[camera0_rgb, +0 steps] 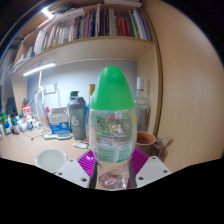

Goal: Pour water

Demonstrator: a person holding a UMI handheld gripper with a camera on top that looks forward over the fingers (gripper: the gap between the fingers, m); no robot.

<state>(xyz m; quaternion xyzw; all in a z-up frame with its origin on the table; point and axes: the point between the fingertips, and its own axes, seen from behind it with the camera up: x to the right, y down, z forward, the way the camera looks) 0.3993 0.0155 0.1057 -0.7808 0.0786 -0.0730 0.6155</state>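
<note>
Green-capped clear bottle (111,128) held upright in the gripper (111,168), over a pale desk.

Purple pads (89,162) press against the bottle's lower part from both sides, so the two fingers are closed on it and it stands straight between them, its green top at twelve o'clock from the fingertips. A printed label wraps its middle. Down at about eight o'clock from the bottle sits a white cup (50,159) on the desk (25,150), just beside the left finger. At three o'clock, close behind the bottle, is a brownish cup (146,143). Out at ten o'clock stand a dark grey flask (76,116) and a clutter of small bottles I cannot make out. Overhead, at twelve o'clock, a shelf (90,48) carries a row of books (95,22), with a strip light (40,69) beneath it.
</note>
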